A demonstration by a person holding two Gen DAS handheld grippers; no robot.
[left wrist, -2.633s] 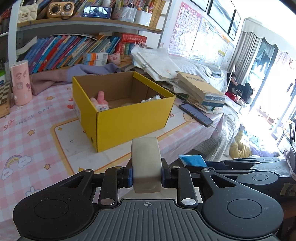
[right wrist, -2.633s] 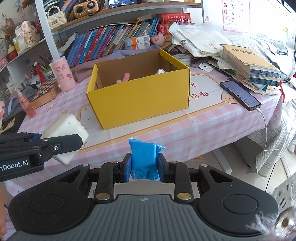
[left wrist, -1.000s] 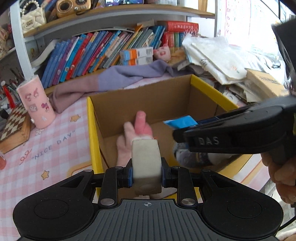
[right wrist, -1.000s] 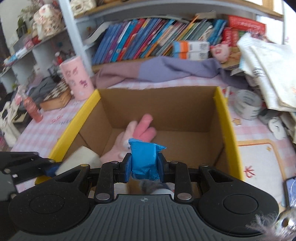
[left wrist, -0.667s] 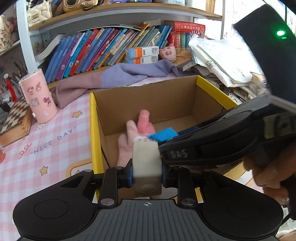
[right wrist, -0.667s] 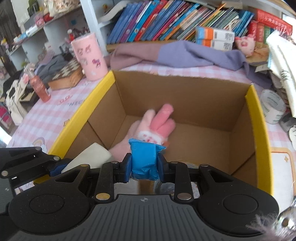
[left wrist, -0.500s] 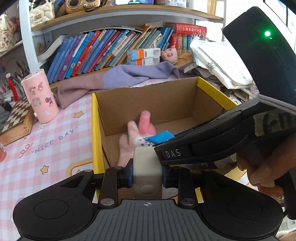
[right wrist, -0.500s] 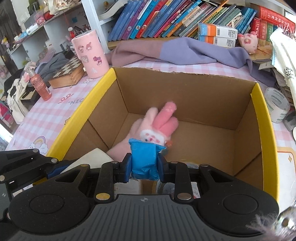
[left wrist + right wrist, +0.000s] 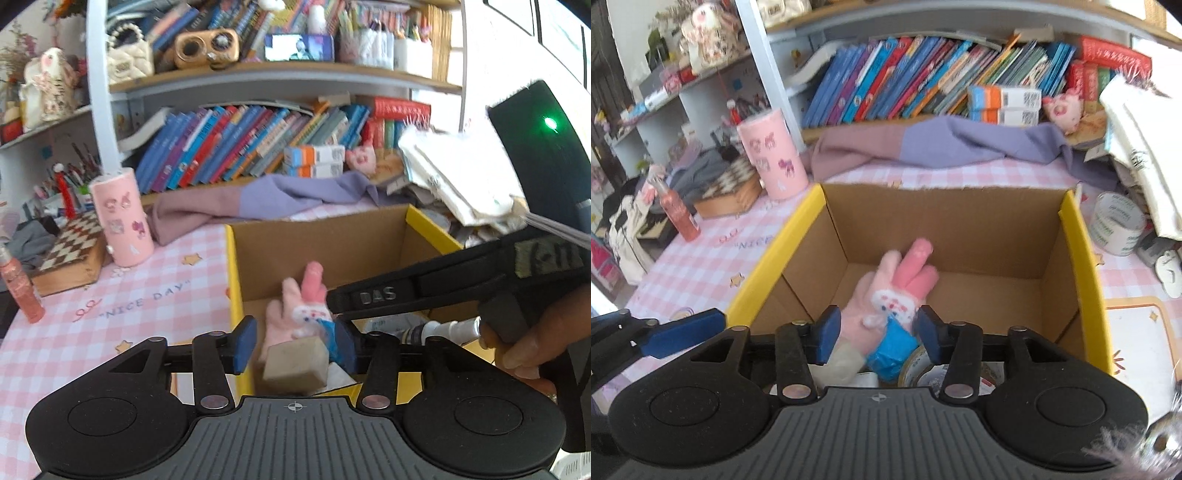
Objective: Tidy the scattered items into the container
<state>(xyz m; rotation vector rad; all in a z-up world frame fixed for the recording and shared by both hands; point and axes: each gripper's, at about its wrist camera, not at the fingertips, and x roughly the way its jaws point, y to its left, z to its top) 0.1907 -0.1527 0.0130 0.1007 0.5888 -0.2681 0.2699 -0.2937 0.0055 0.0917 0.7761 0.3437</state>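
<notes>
The yellow cardboard box (image 9: 232, 280) (image 9: 1082, 258) stands open below both grippers, a pink bunny plush (image 9: 299, 306) (image 9: 894, 291) lying inside. My left gripper (image 9: 293, 345) hovers over the box's near left corner with its jaws opening. The beige block (image 9: 295, 363) hangs tilted and loose between them, no longer pressed by the pads. My right gripper (image 9: 878, 332) is over the box with its jaws opening too. The blue packet (image 9: 890, 350) has dropped clear below them, next to the pale block (image 9: 844, 363). A hand holds the right gripper (image 9: 376, 295).
A pink tumbler (image 9: 122, 221), a checkered wooden box (image 9: 70, 251) and a pink bottle (image 9: 20, 288) stand left of the box on the pink checked cloth. A purple garment (image 9: 942, 144) and shelved books lie behind. A tape roll (image 9: 1119, 225) and paper stacks sit right.
Both grippers' jaws have opened. The beige block and the blue packet have come free and dropped toward the box floor. The left gripper has pulled back and up a little.
</notes>
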